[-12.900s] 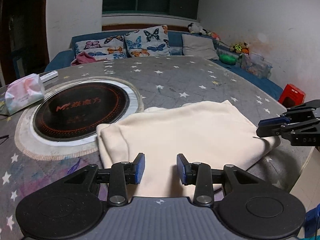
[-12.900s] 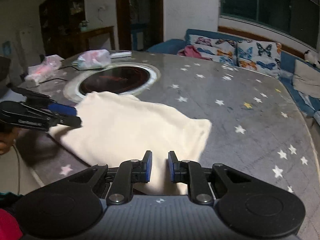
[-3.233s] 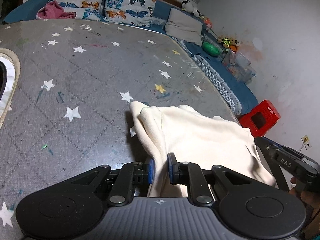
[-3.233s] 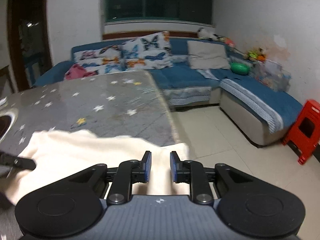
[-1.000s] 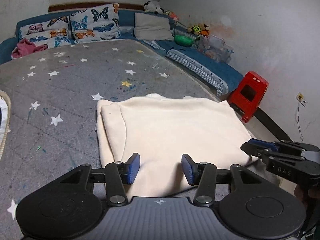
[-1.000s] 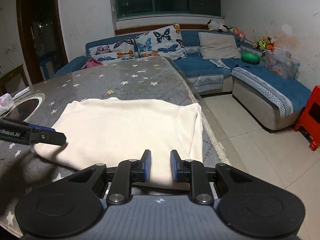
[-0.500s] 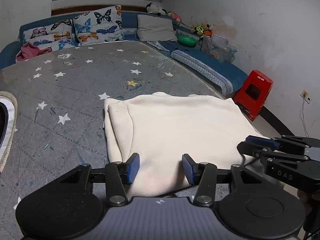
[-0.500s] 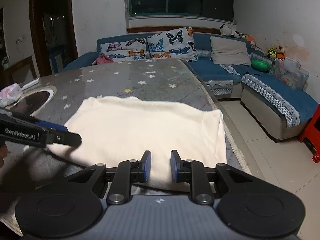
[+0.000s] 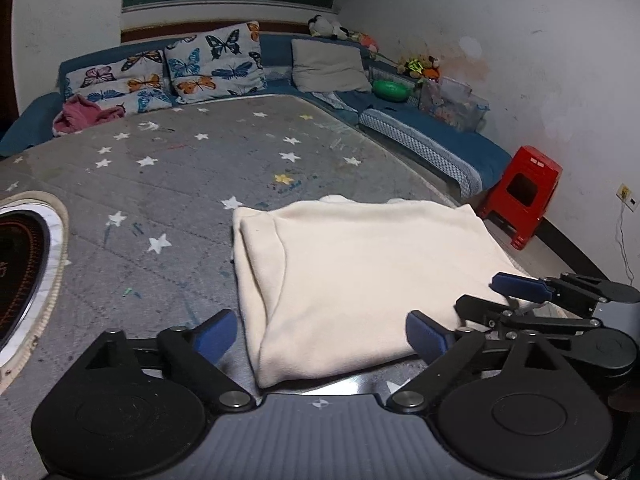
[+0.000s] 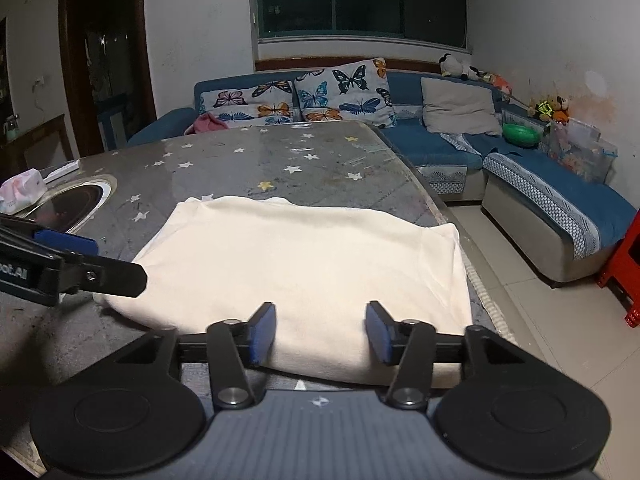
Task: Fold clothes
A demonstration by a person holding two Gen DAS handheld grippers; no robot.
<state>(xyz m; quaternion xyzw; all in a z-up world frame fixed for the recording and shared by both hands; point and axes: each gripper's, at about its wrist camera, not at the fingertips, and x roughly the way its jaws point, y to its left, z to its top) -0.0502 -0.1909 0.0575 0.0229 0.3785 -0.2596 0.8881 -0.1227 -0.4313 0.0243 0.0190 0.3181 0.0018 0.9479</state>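
Both grippers have just been opening: the left gripper (image 9: 320,336) now stands wide and the right gripper (image 10: 320,330) moderately apart, and no fingers press the cloth. The cream garment (image 9: 360,276) lies folded flat on the counter (image 9: 160,184) near its edge, so this fold seems released.

Cream garment (image 9: 360,272) — grey star-print table cover (image 9: 180,168) — red stool (image 9: 524,192).
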